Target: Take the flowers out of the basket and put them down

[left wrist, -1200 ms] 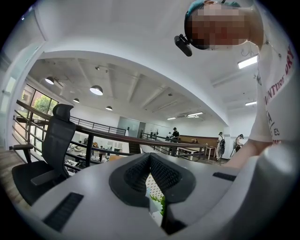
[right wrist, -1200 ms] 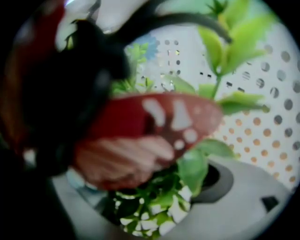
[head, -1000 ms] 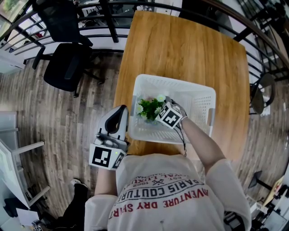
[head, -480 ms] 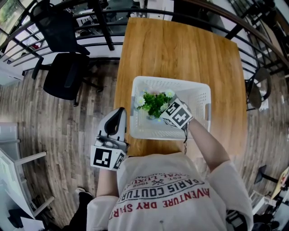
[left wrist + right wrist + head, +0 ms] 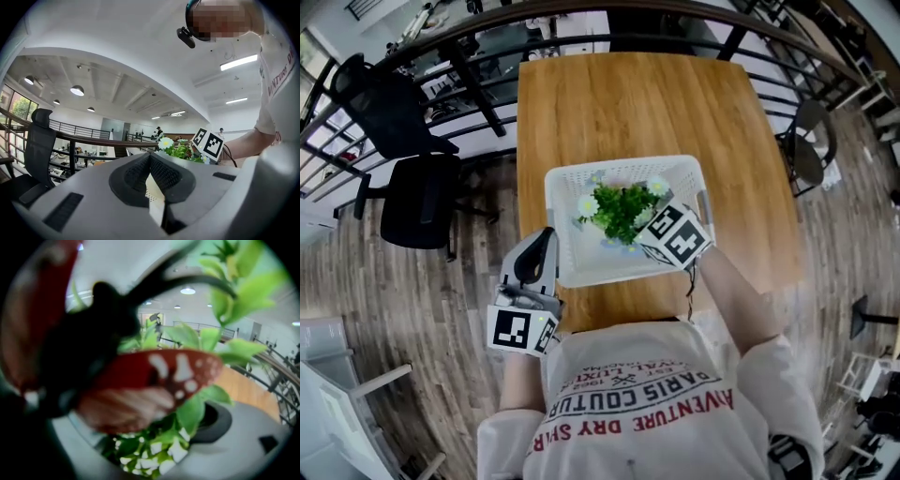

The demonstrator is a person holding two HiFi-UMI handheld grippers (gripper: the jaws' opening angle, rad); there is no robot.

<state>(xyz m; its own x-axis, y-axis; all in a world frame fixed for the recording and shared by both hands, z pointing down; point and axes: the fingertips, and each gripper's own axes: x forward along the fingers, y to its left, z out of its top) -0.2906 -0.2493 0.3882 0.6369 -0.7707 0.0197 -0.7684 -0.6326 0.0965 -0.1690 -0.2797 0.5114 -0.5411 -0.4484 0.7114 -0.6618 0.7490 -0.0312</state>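
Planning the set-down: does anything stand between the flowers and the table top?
Only the basket: the flowers, in the right gripper, show within its rim in the head view. No other obstacle shows on the table.

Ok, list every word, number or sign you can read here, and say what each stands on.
"PARIS COUTUR…", upside down in the head view, on the person's white T-shirt.
"…VENTURE DRY…", the line next to it on that shirt; the smaller print is too small to read.
Black-and-white square marker on the left gripper, another on the right gripper: patterns, no letters.
White plastic basket, green-and-white flowers: no print.
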